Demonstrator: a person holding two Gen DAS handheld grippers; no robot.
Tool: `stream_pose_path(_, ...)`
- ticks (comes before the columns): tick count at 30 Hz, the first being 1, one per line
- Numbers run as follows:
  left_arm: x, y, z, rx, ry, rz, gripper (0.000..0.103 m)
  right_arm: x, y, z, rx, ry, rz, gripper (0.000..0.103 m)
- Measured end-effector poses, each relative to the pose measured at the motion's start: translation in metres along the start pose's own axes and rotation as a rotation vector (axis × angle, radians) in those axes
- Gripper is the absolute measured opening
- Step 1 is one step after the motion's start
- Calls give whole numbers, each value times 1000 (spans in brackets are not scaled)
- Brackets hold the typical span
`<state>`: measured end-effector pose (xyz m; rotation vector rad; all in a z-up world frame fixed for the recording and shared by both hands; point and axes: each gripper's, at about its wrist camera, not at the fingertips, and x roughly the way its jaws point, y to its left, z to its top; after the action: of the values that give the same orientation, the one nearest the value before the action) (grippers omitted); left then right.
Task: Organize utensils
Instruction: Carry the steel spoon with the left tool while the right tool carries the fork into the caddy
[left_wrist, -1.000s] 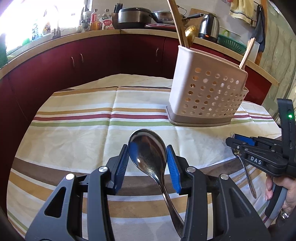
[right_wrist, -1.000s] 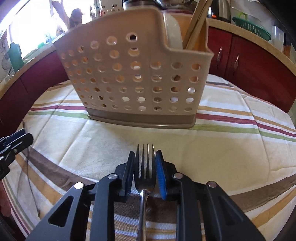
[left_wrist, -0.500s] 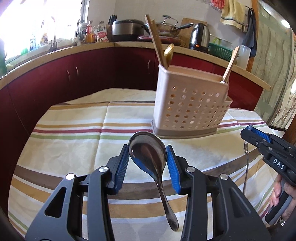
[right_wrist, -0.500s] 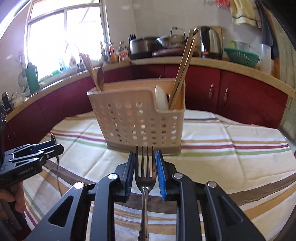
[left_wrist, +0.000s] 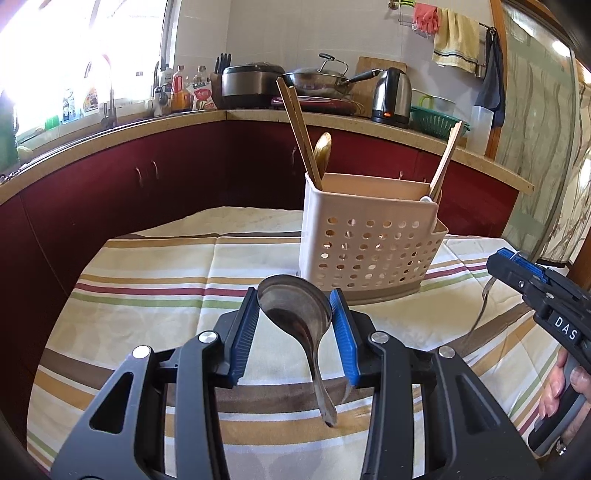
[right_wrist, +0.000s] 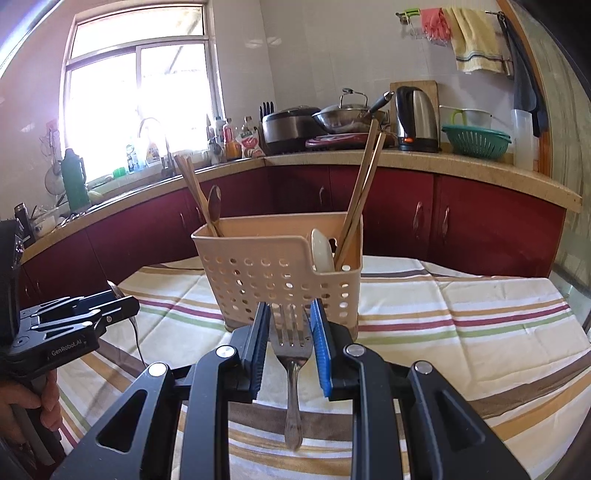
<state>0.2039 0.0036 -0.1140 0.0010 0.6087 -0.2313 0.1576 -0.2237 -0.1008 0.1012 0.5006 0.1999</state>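
My left gripper (left_wrist: 294, 314) is shut on a steel spoon (left_wrist: 295, 310), bowl up and handle hanging down, above the striped tablecloth (left_wrist: 147, 295). My right gripper (right_wrist: 290, 328) is shut on a steel fork (right_wrist: 290, 339), tines up, handle hanging. A beige perforated utensil caddy (left_wrist: 369, 243) stands on the table ahead of both; it also shows in the right wrist view (right_wrist: 277, 273). It holds wooden chopsticks (left_wrist: 299, 133), a wooden spoon (left_wrist: 322, 149) and a white spoon (right_wrist: 322, 251). The right gripper appears at the right of the left view (left_wrist: 532, 284), the left gripper at the left of the right view (right_wrist: 74, 321).
Dark red cabinets (right_wrist: 461, 221) and a counter run behind the table, with a kettle (right_wrist: 415, 118), wok (right_wrist: 343, 118), rice cooker (right_wrist: 288, 125) and green colander (right_wrist: 476, 140). A sink and window are at the left.
Both grippers have risen and drawn back from the caddy, which now looks smaller and lower. Spoon and fork stay gripped and now hang above the cloth.
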Motion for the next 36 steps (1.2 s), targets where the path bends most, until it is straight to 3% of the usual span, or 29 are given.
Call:
stream_pose_path(21,-13,1,14,-4,-52,-1,39,-10,7,17,-17,-64,23,24)
stream_pose_path(36,-39,-17,82,43,-204,-72,39,-22,2,80,-7,-202,95,24)
